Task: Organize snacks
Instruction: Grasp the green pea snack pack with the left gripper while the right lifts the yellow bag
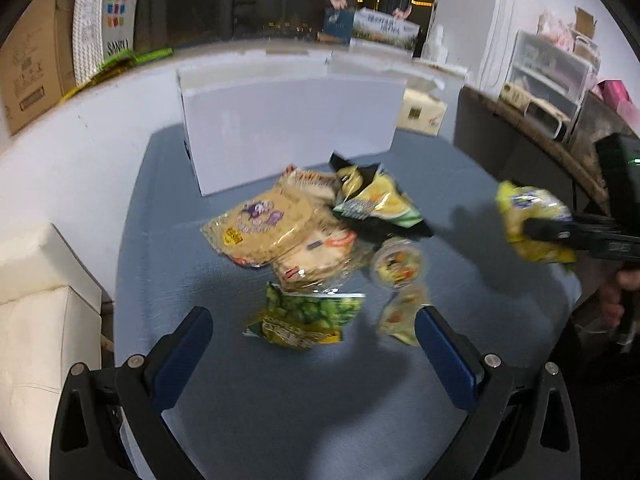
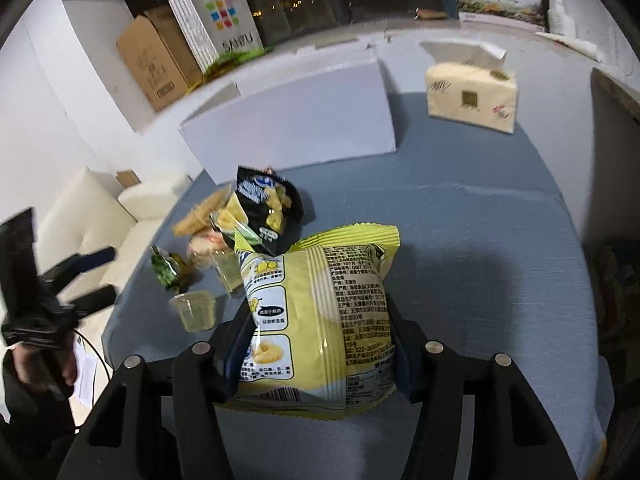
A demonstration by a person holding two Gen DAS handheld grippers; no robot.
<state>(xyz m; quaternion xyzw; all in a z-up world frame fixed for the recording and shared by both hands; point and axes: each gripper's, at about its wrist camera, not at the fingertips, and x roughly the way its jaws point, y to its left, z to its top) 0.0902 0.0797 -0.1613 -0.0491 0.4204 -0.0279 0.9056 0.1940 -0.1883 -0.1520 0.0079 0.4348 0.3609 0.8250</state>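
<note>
My right gripper is shut on a yellow snack bag and holds it above the blue-grey table; the bag also shows in the left wrist view. My left gripper is open and empty, hovering over a green pea packet. A pile of snacks lies mid-table: tan cracker packs, a black-and-yellow chip bag, and clear jelly cups. A white open box stands behind the pile.
A tissue pack stands at the far right of the table. Cardboard boxes and a paper shopping bag sit on the ledge behind. A cream sofa lies left of the table; storage drawers stand at right.
</note>
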